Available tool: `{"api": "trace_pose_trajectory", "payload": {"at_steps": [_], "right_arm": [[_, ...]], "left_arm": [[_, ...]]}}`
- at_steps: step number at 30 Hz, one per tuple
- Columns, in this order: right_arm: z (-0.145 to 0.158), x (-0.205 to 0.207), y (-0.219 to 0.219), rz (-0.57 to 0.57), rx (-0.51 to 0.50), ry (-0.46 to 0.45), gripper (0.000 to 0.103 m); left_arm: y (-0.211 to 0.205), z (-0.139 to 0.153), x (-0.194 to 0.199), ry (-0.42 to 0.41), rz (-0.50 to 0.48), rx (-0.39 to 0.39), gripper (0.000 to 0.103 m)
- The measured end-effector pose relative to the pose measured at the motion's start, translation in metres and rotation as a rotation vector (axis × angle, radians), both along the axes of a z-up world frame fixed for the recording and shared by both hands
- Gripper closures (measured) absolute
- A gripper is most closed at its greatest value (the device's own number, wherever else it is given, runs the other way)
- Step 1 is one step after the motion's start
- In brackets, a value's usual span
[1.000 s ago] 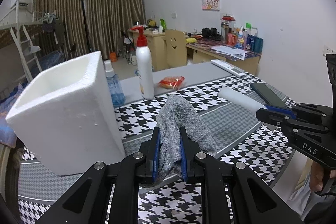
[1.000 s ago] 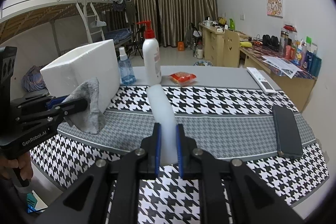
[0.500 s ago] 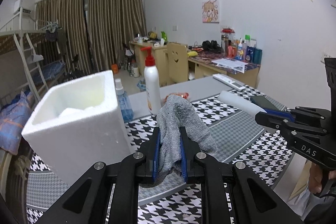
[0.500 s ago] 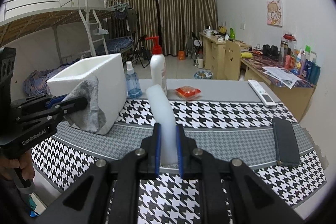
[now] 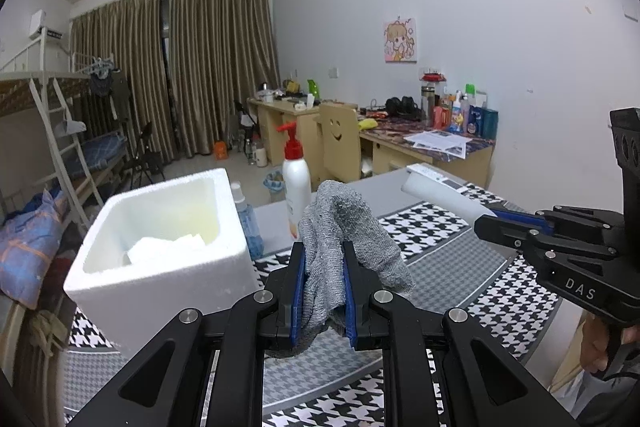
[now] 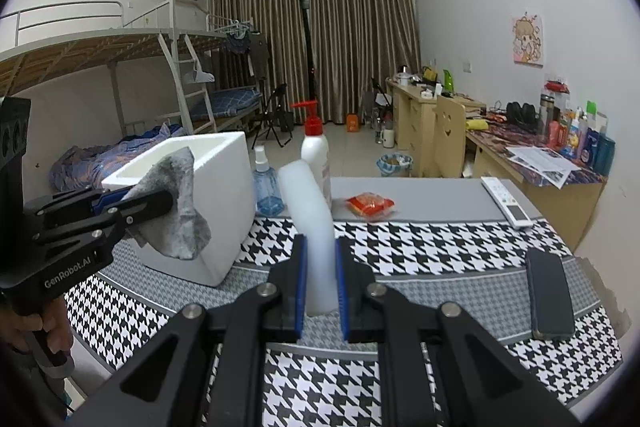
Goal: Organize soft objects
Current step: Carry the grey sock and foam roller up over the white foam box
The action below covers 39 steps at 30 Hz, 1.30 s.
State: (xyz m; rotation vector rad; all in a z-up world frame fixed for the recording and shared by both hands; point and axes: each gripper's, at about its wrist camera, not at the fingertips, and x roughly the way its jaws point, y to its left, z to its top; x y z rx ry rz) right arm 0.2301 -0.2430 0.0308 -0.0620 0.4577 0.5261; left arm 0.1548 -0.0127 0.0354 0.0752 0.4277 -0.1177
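My left gripper [image 5: 322,289] is shut on a grey knitted cloth [image 5: 344,227], which hangs in the air to the right of the white foam box [image 5: 160,251]. The box is open on top, with white soft material [image 5: 164,245] lying inside. In the right wrist view the same left gripper [image 6: 158,201] holds the grey cloth [image 6: 174,207] in front of the foam box [image 6: 228,195]. My right gripper [image 6: 321,287] is shut on a white foam cylinder [image 6: 310,219], lifted above the houndstooth tablecloth [image 6: 420,247]. From the left wrist view the right gripper [image 5: 486,221] and cylinder [image 5: 436,195] are at the right.
Behind the box stand a blue spray bottle [image 6: 266,187] and a white pump bottle with a red top [image 6: 316,151]. A red snack packet [image 6: 370,205], a white remote [image 6: 506,201] and a dark phone [image 6: 548,293] lie on the table. A hand [image 6: 36,323] grips the left handle.
Both grippers have risen with their loads, still shut. The foam box now sits lower in both views and its inside shows.
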Motion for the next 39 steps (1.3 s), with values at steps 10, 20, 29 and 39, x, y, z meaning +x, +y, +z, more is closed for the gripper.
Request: {"api": "trace_pose_trajectory", "payload": {"at_steps": [10,20,29,39], "right_arm": [[0.011,0.002,0.007,0.018,0.018,-0.027,0.086],[0.02,0.003,0.015,0.034,0.025,-0.041,0.086],[0.027,0.007,0.022,0.053,0.034,-0.057,0.086],[0.034,0.016,0.036,0.093,0.056,-0.062,0.086]], "left_arm": [[0.008,0.012,0.003,-0.034,0.015,0.007,0.086],[0.017,0.021,0.008,-0.056,0.034,-0.012,0.086],[0.026,0.028,0.012,-0.066,0.061,-0.023,0.086],[0.037,0.037,0.016,-0.078,0.11,-0.003,0.086]]}}
